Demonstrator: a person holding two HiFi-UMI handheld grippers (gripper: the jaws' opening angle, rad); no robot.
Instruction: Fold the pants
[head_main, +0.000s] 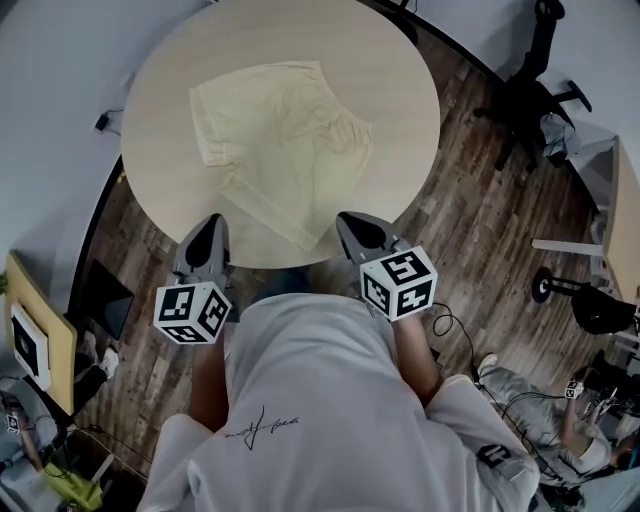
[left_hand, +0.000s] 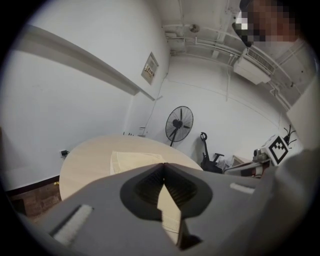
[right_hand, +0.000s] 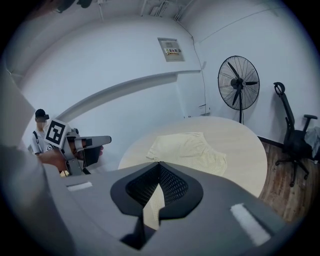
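Dark wood-plank floor (head_main: 480, 230) and white walls; round pale wooden table (head_main: 390, 90) at centre of the head view.

Left gripper (head_main: 212, 220), grey, two-jaw, hand-held: jaw tips closed together with nothing between them, as its own view shows (left_hand: 164, 165); poised at the near edge of the table; black-and-white marker cube (head_main: 192, 312) at its rear.

Right gripper (head_main: 346, 218), same make: jaws closed tip to tip and empty, seen in its own view (right_hand: 159, 163); also at the near table edge, well apart from the left one; second marker cube (head_main: 398, 282) at its rear.

Pale yellow short pants (head_main: 285, 140): spread flat on the tabletop, left of centre, slightly rumpled at the middle; one leg hem reaches toward the near edge, between the two grippers; neither gripper holds the fabric.

Person in white long-sleeved shirt (head_main: 320, 400), standing at the near side of the table.

Black pedestal fan (right_hand: 238, 82) beyond the table, by the wall; black office chair (head_main: 525, 100) on the floor to the right, clear of the table.
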